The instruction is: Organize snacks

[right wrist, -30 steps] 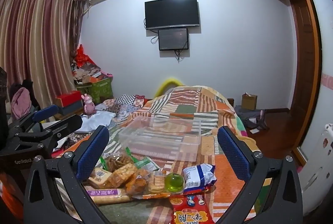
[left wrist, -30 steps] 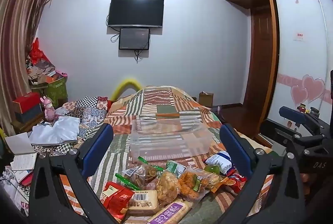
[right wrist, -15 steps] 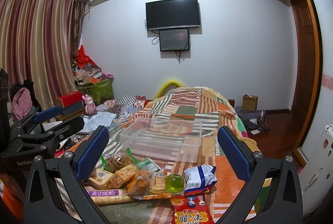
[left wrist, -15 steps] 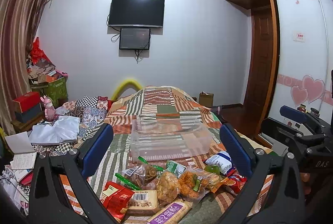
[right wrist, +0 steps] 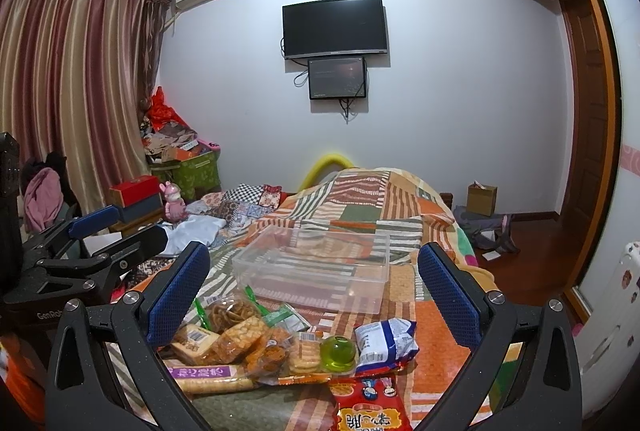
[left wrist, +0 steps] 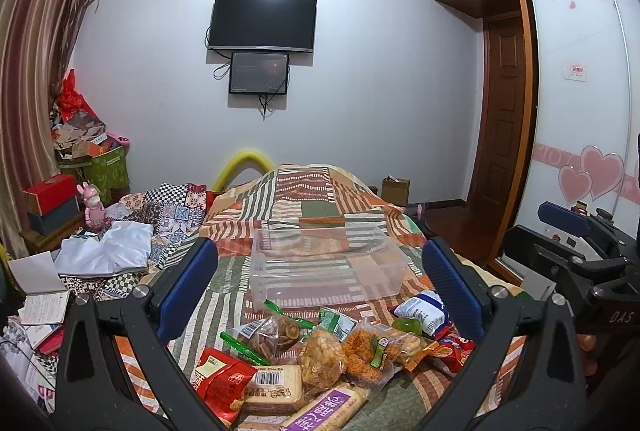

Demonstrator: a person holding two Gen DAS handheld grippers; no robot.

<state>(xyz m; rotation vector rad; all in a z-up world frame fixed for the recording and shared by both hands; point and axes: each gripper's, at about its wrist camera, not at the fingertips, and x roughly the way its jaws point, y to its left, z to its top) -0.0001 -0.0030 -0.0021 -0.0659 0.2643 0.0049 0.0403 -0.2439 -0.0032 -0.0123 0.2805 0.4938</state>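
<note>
A pile of snack packets [left wrist: 316, 355] lies on the patchwork bed [left wrist: 308, 191], also in the right wrist view [right wrist: 260, 347]. It includes a red packet [left wrist: 222, 379], a purple-labelled bar [left wrist: 332, 407], a blue-white bag [right wrist: 386, 339] and a green jelly cup [right wrist: 339, 353]. An empty clear plastic bin [left wrist: 326, 273] stands just beyond the pile, also in the right wrist view [right wrist: 316, 271]. My left gripper [left wrist: 320, 287] is open and empty above the pile. My right gripper [right wrist: 312, 291] is open and empty, to the right of the left one.
A red snack bag [right wrist: 370, 411] lies nearest the right gripper. White cloth [left wrist: 104, 251] and notebooks [left wrist: 40, 283] lie left of the bed. Boxes [right wrist: 132, 197] and a pink toy [right wrist: 174, 201] stand by the curtain. A wardrobe [left wrist: 576, 103] and door are on the right.
Both views have shifted very slightly; the grippers stay open and nothing on the bed has moved.
</note>
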